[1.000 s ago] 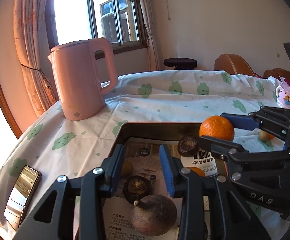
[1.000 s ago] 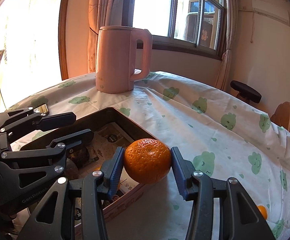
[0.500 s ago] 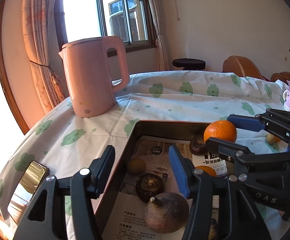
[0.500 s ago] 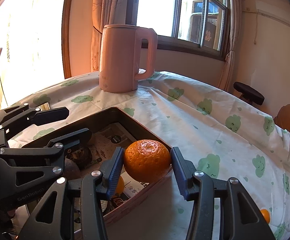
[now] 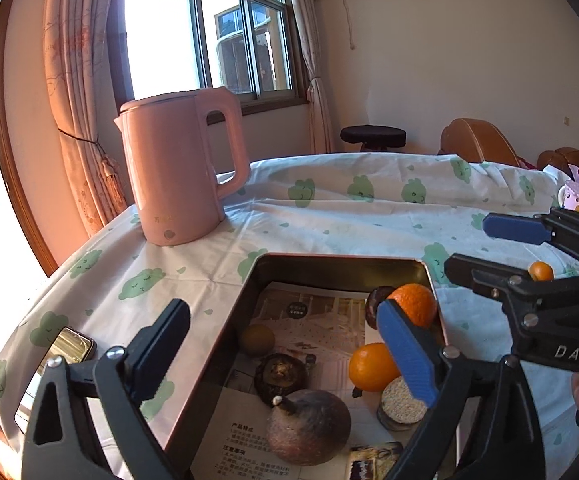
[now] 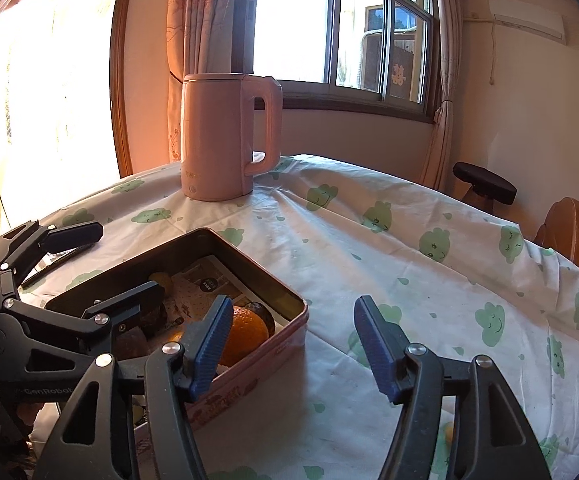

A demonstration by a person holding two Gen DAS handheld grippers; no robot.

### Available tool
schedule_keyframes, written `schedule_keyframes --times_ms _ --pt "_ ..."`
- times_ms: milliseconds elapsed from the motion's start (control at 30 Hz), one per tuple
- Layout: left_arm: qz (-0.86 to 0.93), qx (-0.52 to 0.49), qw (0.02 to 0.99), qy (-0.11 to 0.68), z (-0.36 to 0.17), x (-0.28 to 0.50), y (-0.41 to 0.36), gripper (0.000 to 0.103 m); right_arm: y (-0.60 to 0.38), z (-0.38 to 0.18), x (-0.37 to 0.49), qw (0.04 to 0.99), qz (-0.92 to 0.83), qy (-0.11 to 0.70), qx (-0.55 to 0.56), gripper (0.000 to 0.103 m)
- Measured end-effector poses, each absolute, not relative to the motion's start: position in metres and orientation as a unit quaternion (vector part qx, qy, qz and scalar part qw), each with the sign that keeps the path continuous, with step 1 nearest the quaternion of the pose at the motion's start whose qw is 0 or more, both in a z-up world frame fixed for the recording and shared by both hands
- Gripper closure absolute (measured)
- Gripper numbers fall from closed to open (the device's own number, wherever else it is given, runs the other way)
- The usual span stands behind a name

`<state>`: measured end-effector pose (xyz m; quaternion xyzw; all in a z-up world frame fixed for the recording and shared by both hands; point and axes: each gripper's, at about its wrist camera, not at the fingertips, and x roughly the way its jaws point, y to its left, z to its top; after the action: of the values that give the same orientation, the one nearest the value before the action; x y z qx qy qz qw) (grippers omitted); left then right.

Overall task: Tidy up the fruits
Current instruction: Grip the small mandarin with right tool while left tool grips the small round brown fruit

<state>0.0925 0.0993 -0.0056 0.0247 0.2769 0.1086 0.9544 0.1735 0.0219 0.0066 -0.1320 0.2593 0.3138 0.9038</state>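
A square pink tin (image 5: 341, 261) lined with printed paper sits on the cloud-print tablecloth. It holds an orange (image 5: 416, 303) in its far right corner, a smaller orange (image 5: 371, 366), a yellow-brown fruit (image 5: 257, 339), dark fruits (image 5: 281, 374) and a large brown fruit (image 5: 309, 426). The orange also shows in the right wrist view (image 6: 245, 334) inside the tin (image 6: 289, 322). My left gripper (image 5: 285, 356) is open and empty above the tin. My right gripper (image 6: 293, 344) is open and empty above the tin's right edge.
A pink kettle (image 5: 181, 172) stands at the back left. A phone (image 5: 55, 364) lies near the left table edge. A small orange fruit (image 5: 540, 271) lies on the cloth to the right. A mug (image 5: 577, 196) stands far right. Chairs and a stool (image 6: 483, 188) stand behind.
My right gripper opened and let go of the orange, which now rests in the tin's corner. My left gripper opened wider and pulled back.
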Motion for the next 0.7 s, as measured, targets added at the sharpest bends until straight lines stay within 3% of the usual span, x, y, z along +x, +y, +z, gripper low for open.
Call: schedule_keyframes --times_ms 267,467,567,700 --pt "0.076 0.040 0.962 0.261 0.014 0.096 0.067 0.003 -0.059 0.068 0.183 0.933 0.262 0.230 -0.093 0.035" --pt "0.054 0.049 0.963 0.260 0.021 0.109 0.037 0.003 -0.121 0.113 0.211 0.955 0.204 0.216 -0.009 0.023" --pt "0.045 0.053 0.961 0.269 0.018 0.119 0.022 0.002 -0.143 0.097 0.224 0.953 0.182 0.238 0.053 0.022" --pt "0.040 0.068 0.956 0.282 0.014 0.128 0.002 0.002 -0.149 0.046 0.232 0.942 0.171 0.285 0.058 0.022"
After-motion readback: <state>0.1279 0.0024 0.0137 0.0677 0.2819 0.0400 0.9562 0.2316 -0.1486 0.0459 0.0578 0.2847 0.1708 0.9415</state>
